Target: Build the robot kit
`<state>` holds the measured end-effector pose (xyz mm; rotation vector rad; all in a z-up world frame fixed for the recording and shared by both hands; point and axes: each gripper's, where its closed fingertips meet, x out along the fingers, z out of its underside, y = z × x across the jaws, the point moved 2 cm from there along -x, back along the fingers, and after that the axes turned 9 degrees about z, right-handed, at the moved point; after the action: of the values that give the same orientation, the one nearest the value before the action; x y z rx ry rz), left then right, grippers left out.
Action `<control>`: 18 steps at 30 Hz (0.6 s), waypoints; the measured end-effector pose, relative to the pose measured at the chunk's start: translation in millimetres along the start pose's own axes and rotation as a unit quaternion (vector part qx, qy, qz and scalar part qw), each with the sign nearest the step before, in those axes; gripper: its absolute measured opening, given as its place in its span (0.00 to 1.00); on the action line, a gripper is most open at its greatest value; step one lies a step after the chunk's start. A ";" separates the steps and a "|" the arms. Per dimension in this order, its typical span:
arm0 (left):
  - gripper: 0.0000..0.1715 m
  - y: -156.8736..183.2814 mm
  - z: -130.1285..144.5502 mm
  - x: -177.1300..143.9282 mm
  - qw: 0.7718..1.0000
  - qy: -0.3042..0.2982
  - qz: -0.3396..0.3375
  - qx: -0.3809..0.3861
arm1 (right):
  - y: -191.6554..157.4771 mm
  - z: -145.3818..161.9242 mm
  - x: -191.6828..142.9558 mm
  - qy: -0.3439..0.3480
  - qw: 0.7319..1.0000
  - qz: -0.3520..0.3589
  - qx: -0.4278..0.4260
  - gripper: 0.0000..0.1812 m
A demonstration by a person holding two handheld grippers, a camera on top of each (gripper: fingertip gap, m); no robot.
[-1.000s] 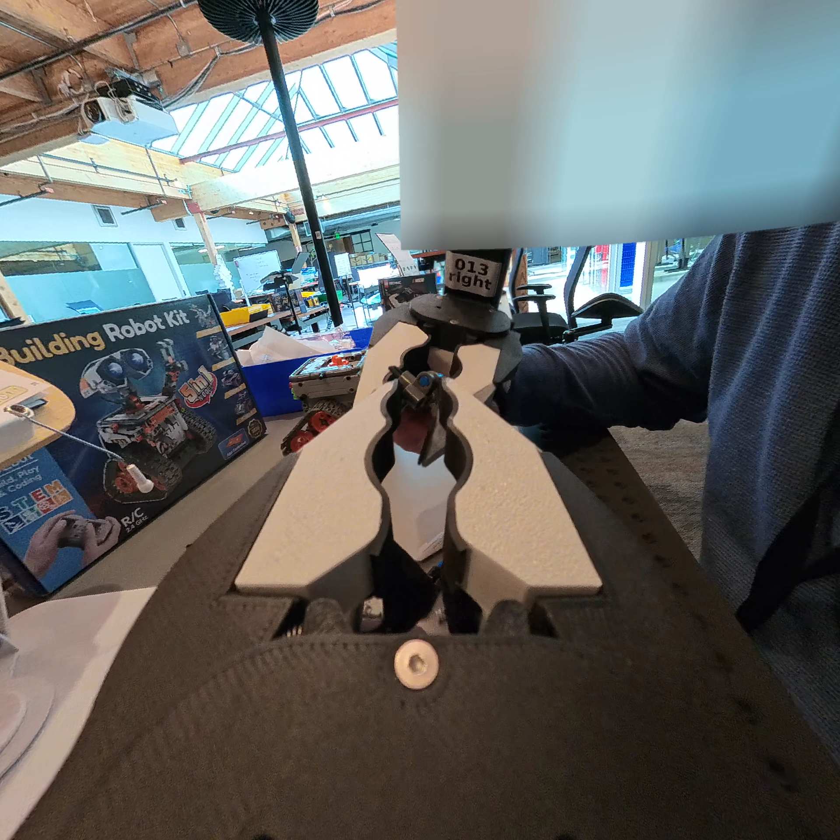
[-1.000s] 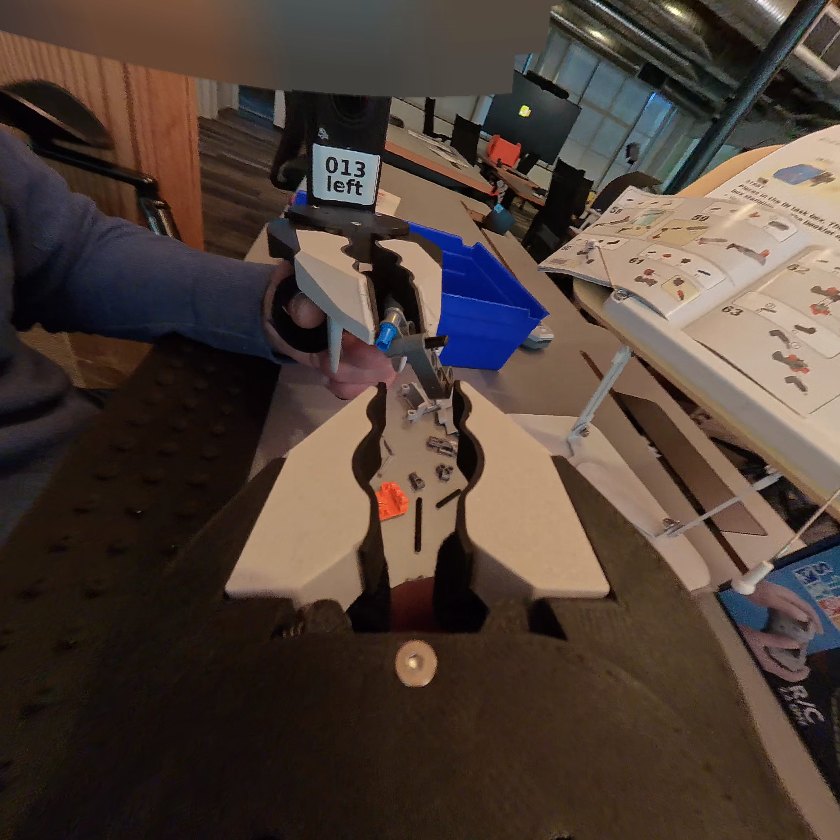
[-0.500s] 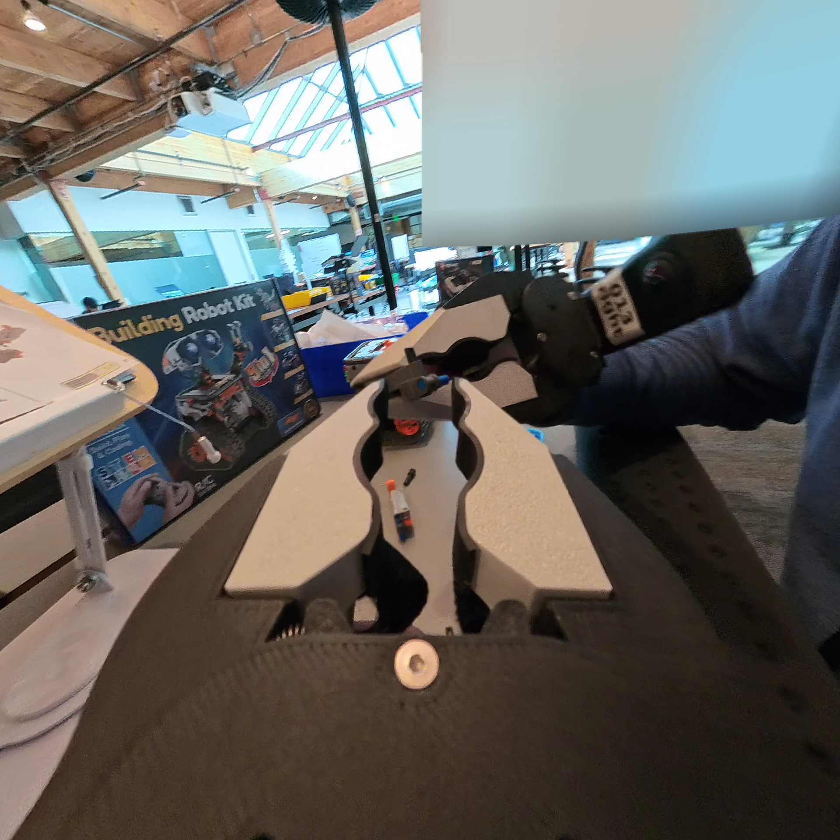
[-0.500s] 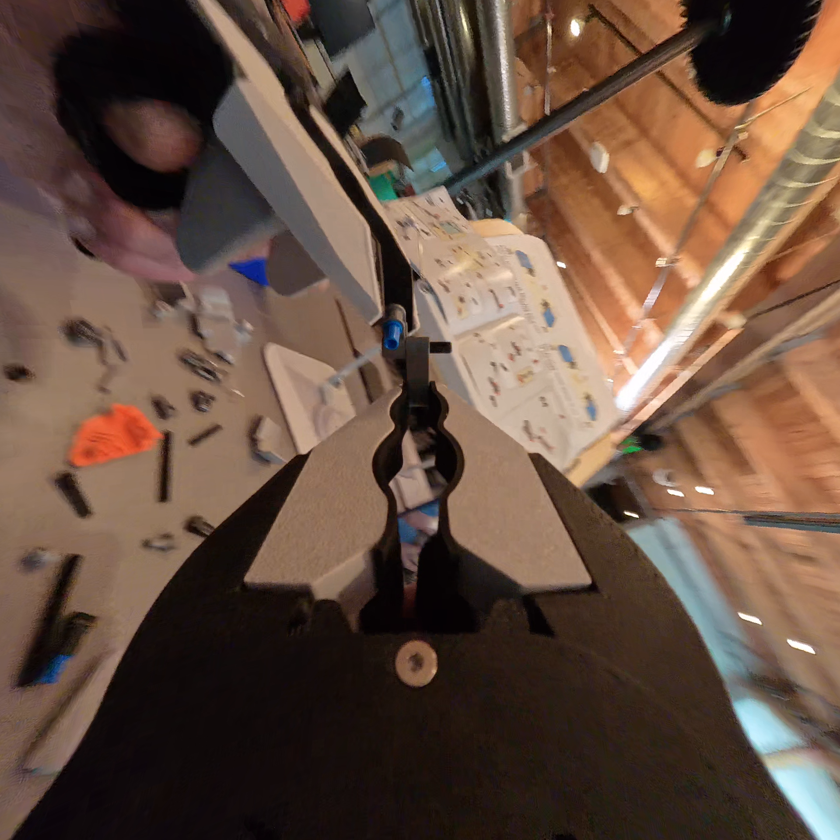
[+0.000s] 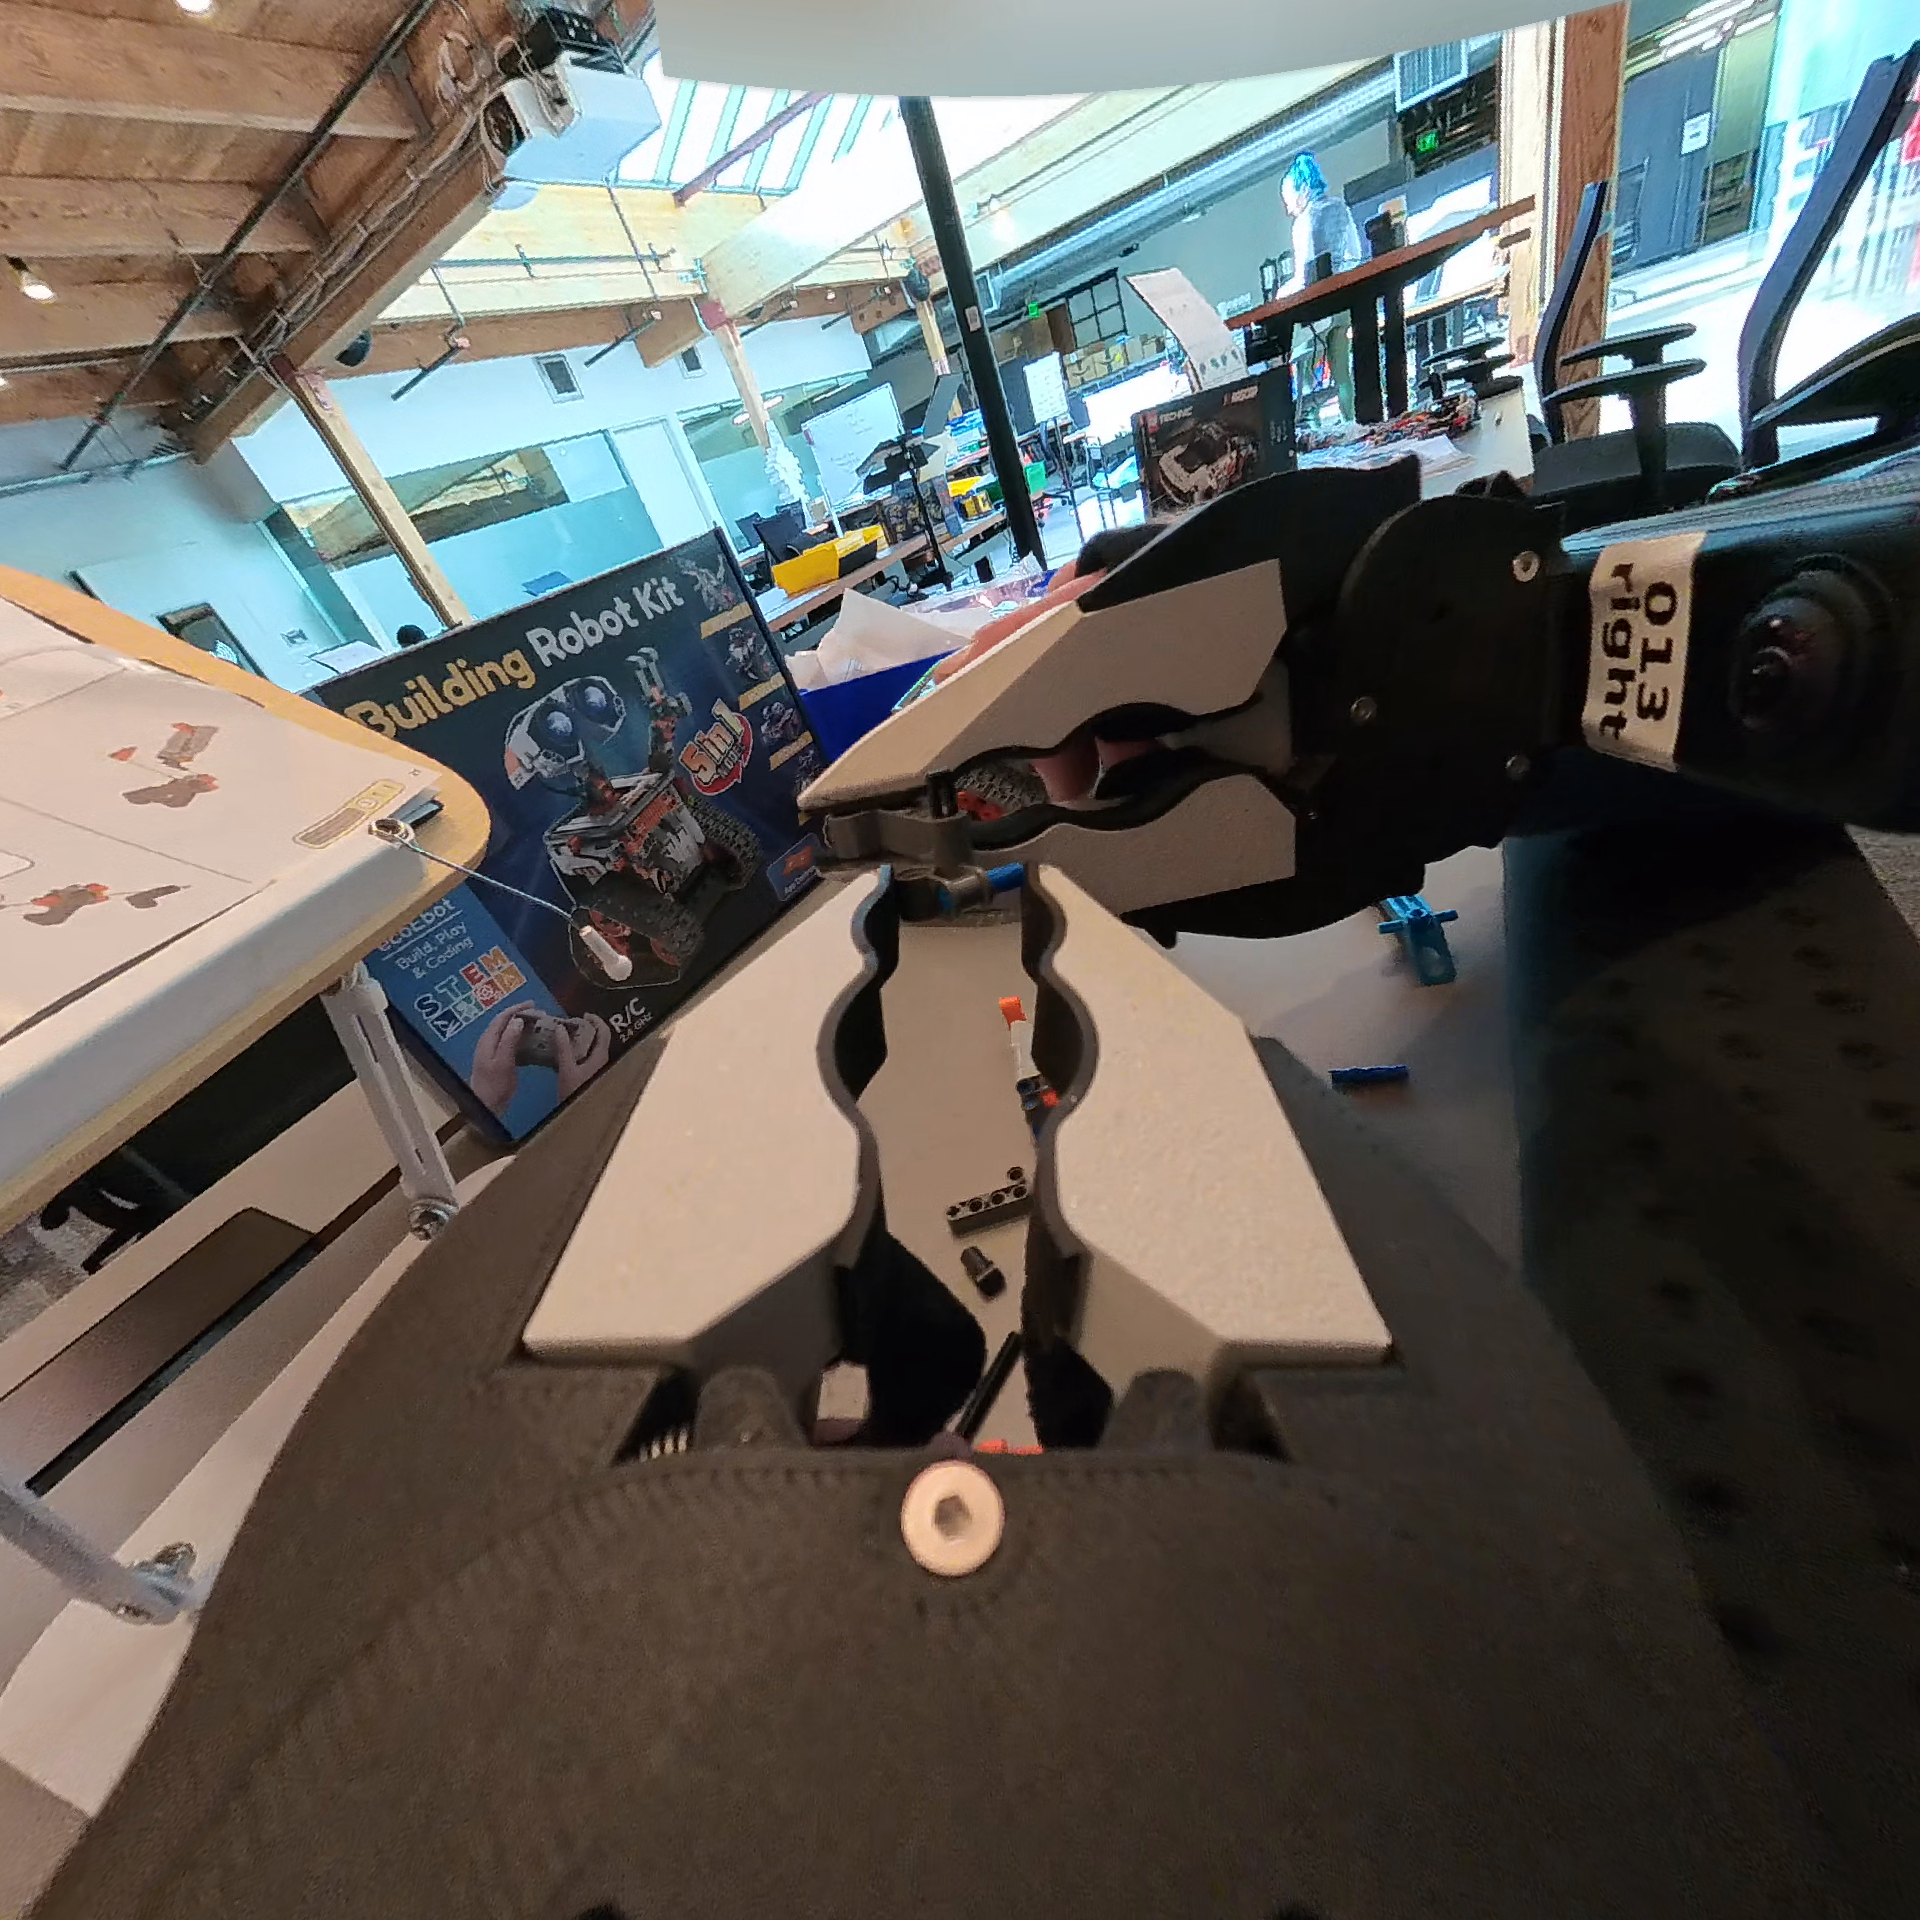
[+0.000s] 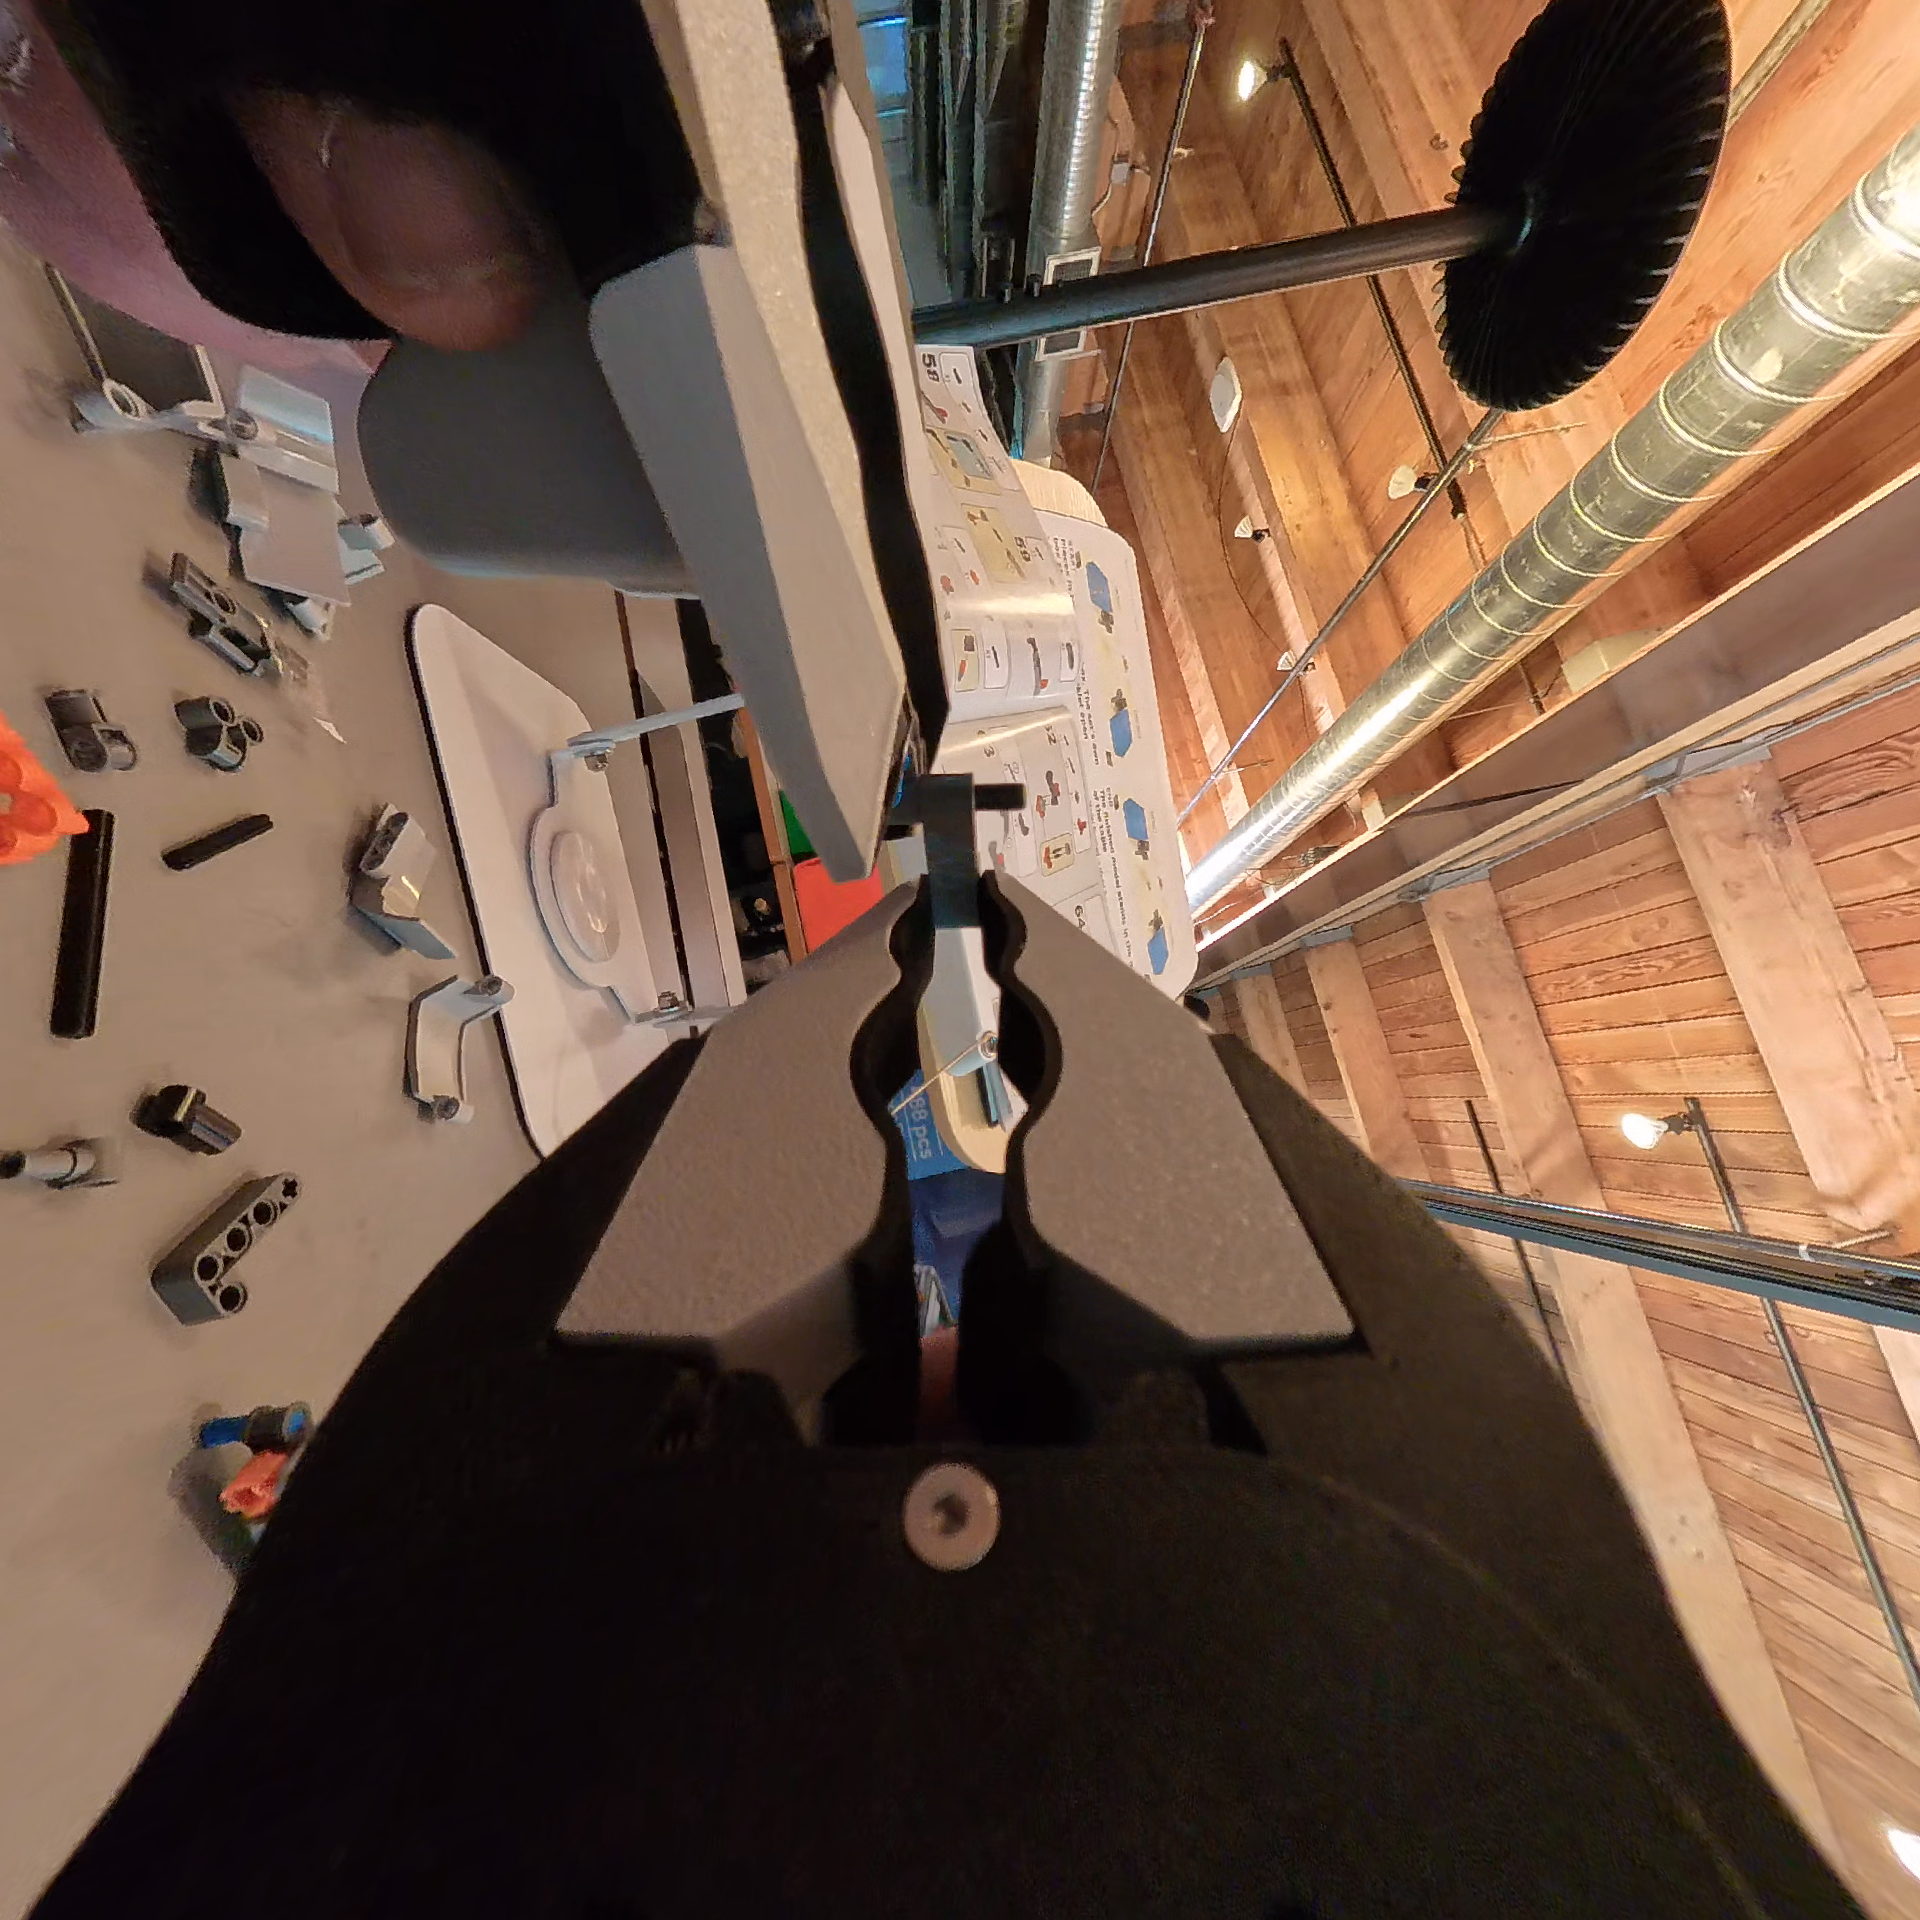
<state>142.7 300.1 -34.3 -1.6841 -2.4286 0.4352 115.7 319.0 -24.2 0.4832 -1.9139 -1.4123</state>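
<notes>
Grey tabletop (image 5: 1299, 997) carried a dark blue robot-kit box (image 5: 582, 831) standing behind. Left gripper (image 5: 961, 896) sat partly spread, tips around a small grey-and-blue plastic assembly (image 5: 914, 842) held aloft just beyond them; contact unclear. Right gripper (image 6: 951, 899) was clenched on that assembly. Only the right wrist view showed scattered dark plastic building pieces (image 6: 223, 1247) and the open instruction booklet (image 6: 1039, 644).

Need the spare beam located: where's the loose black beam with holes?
In the left wrist view the black beam lies flat on the grey table, seen between the left gripper fingers, with a small black pin just nearer the camera.
</notes>
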 end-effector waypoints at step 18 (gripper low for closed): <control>0.12 11.6 -10.9 -1.1 0.990 0.011 -0.011 0.137 | 25.3 -5.8 -14.0 0.051 0.557 -0.353 0.750 0.15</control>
<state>156.6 304.5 -27.6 -1.5353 -2.2480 0.7058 132.2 332.9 -3.9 2.1974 -2.4747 0.4581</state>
